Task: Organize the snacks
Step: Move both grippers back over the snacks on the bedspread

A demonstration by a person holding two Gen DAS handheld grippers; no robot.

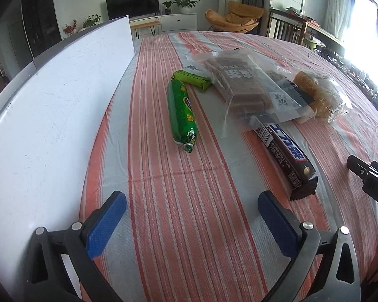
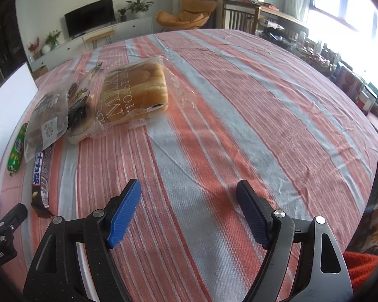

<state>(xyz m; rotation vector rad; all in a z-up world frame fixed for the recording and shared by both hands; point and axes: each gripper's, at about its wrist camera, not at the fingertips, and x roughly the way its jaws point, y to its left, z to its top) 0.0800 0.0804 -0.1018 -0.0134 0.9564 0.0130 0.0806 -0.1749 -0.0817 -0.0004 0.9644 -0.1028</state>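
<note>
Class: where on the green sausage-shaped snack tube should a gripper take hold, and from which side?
Grip the green sausage-shaped snack tube at mid-length, coming from above with fingers across its width. It lies flat on the striped tablecloth, clear on both long sides; its clipped ends taper.

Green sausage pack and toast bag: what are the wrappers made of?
Green sausage pack: looks like glossy printed plastic film, tight over the roll and pinched at the end by a small metal-looking clip. Toast bag: thin clear plastic, crinkled, with the loaf visible through it.
</note>
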